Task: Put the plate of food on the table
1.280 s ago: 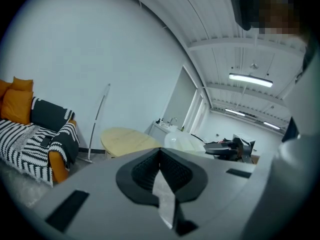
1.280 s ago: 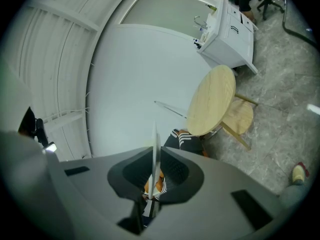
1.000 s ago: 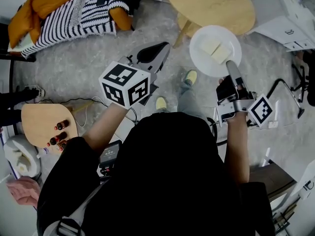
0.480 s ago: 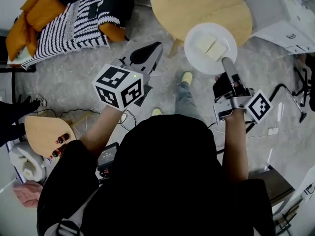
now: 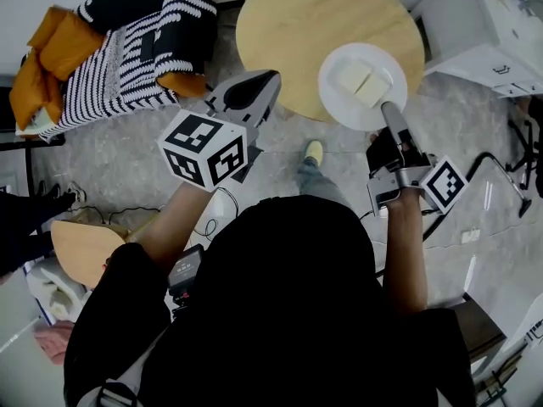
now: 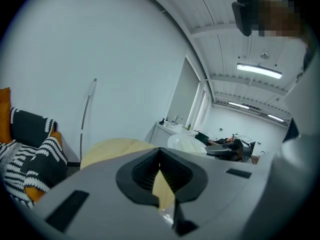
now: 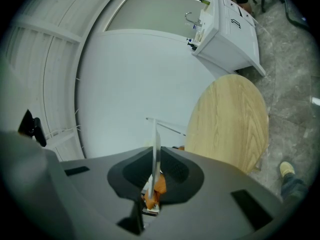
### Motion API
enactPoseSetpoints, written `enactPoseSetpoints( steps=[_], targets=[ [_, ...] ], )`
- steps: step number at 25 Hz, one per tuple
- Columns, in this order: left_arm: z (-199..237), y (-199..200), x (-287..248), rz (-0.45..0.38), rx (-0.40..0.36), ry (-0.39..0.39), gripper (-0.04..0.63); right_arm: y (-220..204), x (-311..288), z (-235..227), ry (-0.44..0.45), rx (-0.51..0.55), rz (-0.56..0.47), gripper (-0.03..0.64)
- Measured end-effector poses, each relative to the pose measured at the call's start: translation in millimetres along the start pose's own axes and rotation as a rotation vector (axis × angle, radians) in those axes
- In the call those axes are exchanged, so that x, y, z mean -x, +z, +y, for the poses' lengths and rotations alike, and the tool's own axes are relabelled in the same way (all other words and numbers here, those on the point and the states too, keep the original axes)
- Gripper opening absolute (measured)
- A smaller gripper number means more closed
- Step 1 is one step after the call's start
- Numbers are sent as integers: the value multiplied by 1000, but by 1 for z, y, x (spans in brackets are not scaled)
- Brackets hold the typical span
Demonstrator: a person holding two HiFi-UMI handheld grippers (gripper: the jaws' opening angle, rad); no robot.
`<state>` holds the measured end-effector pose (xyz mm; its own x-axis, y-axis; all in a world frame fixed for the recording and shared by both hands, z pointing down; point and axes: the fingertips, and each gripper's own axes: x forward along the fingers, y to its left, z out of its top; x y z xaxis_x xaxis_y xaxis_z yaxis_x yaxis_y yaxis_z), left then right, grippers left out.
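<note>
My right gripper (image 5: 387, 110) pinches the rim of the one plate (image 5: 338, 102). The plate sticks out flat in front of it and seems to be over the near edge of the one round table (image 5: 288, 24). Two food pieces (image 5: 363, 81) lie on it. My left gripper (image 5: 253, 90) is closed and empty, further off.

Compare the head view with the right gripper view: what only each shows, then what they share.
Only the head view: pale food slices on the plate, a striped blanket, the left gripper. Only the right gripper view: a tap on the white cabinet. Both: the round wooden table and the plate clamped in the right gripper.
</note>
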<state>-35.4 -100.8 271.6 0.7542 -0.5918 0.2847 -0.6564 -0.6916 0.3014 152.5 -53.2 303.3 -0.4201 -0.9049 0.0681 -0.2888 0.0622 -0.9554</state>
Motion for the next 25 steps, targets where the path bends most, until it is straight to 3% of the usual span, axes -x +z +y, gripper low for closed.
enactPoseSetpoints(
  steps=[8,14,25],
  targets=[
    [15,29,-50,-16,13,37,6,41,-36,-18,-2,-16,40,32],
    [35,39,-128,25,22,79,6,97,-73,-63,-21,-65,78,32],
    [29,34,-141,66,40,116,6,100,-68,-82,-49,-65,114,32]
  ],
)
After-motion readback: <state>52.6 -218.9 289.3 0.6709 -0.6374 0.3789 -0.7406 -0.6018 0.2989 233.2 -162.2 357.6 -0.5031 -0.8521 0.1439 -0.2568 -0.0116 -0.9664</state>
